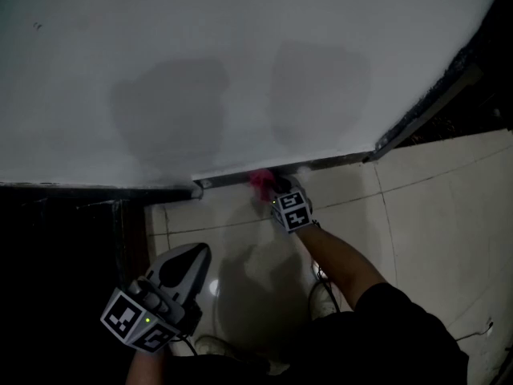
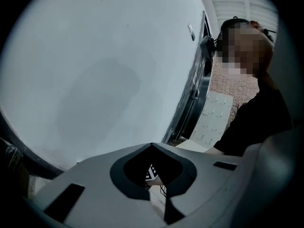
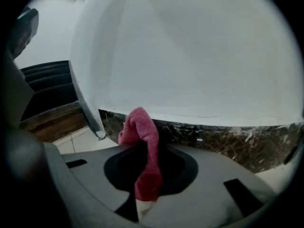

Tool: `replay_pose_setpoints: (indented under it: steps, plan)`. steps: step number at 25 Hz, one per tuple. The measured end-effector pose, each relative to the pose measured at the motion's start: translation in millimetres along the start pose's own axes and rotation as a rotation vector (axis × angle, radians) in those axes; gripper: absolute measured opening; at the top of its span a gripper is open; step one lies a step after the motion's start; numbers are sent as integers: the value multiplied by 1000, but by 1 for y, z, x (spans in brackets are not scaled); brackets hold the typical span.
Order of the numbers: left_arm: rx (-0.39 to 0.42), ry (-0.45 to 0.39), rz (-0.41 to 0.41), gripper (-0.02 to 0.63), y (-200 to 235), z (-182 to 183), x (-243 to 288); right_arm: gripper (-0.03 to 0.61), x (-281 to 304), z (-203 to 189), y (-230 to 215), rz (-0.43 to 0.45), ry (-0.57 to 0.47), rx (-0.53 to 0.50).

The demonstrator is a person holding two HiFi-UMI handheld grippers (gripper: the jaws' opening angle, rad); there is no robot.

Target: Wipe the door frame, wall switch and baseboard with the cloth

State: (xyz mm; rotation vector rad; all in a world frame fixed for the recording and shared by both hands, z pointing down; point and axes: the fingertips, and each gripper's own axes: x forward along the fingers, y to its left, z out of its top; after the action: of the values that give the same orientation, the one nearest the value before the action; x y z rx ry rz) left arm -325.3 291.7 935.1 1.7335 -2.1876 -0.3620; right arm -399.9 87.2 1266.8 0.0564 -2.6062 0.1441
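At the baseboard [image 1: 337,164], outstretched right tongs [image 1: 276,191] pinch the cloth [image 1: 260,181].

The floor [image 1: 433,215] is laid in large pale tiles with thin grout lines. A dark baseboard [image 1: 329,164] runs along its far edge. A thin cord [image 1: 483,328] lies near the right.

A plain white wall [image 1: 240,46] fills the upper part of the head view, with two soft grey shadows [image 1: 172,107] on it. The light is dim. Below lies a floor [image 1: 441,215] of large pale squares with thin dark joints [image 1: 385,215]. Left of it everything is black.
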Motion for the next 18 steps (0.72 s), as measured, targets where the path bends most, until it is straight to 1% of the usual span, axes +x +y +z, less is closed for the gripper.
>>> replay_pose_setpoints:
  steps: [3, 6, 9, 15, 18]
  plan:
    - [-25, 20, -27, 0, -6, -5, 8, 60, -12, -1, -23, -32, 0, -6]
    - [-17, 17, -33, 0, -9, -5, 16, 60, -21, -4, -43, -66, 4, -20]
    - [-30, 44, -59, 0, -16, -12, 22, 60, -29, -8, -63, -107, 3, -19]
    - [-21, 65, -90, 0, -26, -20, 39, 60, -48, -17, -104, -170, 7, 19]
    - [-44, 65, -80, 0, -24, -23, 47, 60, -58, -22, -125, -203, 9, 38]
